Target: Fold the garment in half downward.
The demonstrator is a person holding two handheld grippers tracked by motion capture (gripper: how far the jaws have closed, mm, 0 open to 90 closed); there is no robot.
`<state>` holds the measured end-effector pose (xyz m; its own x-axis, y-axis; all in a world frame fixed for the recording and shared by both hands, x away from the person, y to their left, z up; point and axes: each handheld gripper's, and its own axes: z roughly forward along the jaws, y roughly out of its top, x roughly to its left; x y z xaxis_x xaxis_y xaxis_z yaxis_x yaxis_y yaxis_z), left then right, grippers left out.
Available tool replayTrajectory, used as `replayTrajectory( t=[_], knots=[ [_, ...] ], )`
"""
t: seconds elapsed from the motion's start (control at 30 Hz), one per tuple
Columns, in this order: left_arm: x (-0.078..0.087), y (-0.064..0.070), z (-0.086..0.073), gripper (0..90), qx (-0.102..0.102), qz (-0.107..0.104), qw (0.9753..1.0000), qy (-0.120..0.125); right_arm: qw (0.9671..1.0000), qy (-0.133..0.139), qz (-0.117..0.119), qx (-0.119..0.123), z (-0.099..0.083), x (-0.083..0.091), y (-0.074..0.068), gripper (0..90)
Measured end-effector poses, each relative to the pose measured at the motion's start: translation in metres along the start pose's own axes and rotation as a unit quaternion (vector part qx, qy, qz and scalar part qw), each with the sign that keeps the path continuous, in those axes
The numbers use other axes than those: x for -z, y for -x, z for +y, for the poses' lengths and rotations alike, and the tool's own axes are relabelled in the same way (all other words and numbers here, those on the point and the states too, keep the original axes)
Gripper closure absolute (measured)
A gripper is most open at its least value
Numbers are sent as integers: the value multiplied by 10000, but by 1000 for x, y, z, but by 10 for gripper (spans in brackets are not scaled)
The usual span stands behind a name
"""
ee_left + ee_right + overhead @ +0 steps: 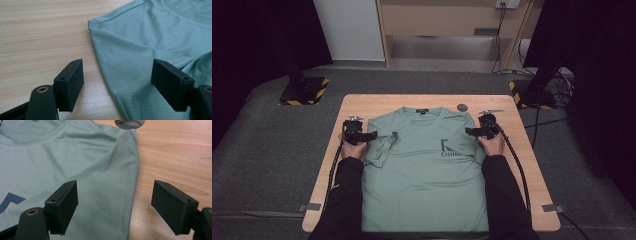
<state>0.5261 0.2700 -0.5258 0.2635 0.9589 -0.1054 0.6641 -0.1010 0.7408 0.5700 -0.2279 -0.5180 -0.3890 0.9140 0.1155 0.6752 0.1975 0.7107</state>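
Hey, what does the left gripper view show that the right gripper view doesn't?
Left gripper view alone: the folded-over sleeve at its right edge, and the shirt's left shoulder corner.

Right gripper view alone: a dark blue print on the chest, and a round grey disc on the table past the shoulder.

Both: the green mesh shirt, the wooden table, and open jaws straddling the shirt's edge, one over fabric, one over wood.

A small round grey disc (462, 107) lies on the wooden tabletop (362, 105) near its far edge. Beyond the tabletop, two black stands on yellow-and-black striped bases (304, 92) flank it on grey carpet (262, 150). Behind them stands a light wooden cabinet (447, 20) with cables (499, 40) hanging beside it.
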Motion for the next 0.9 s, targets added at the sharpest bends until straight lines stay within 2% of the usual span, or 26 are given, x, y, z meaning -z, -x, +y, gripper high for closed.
replayTrajectory(
  t=[0.2, 0.33, 0.47, 0.57, 0.7, 0.9],
  knots=[
    [-4, 2, -6, 273, -160, 93, 9998, 71, 9999, -89, -83, -2, -4, -9, 2, 227],
    [-4, 4, -7, 310, -352, 296, 9989, 69, 9999, -64, -148, 36, -4, -11, 1, 244],
    [-4, 7, -9, 353, -364, 337, 9987, 127, 9987, -63, -390, 314, -5, -14, -7, 286],
    [-3, 10, -10, 419, -375, 340, 9986, 157, 9987, -27, -394, 316, -6, -14, -10, 324],
    [-3, 15, -10, 515, -338, 341, 9987, 184, 9987, 22, -445, 234, -6, -13, -12, 436],
    [-3, 20, -10, 662, -194, 405, 9988, 206, 9990, 107, -415, 105, -6, -13, -18, 707]
  ],
)
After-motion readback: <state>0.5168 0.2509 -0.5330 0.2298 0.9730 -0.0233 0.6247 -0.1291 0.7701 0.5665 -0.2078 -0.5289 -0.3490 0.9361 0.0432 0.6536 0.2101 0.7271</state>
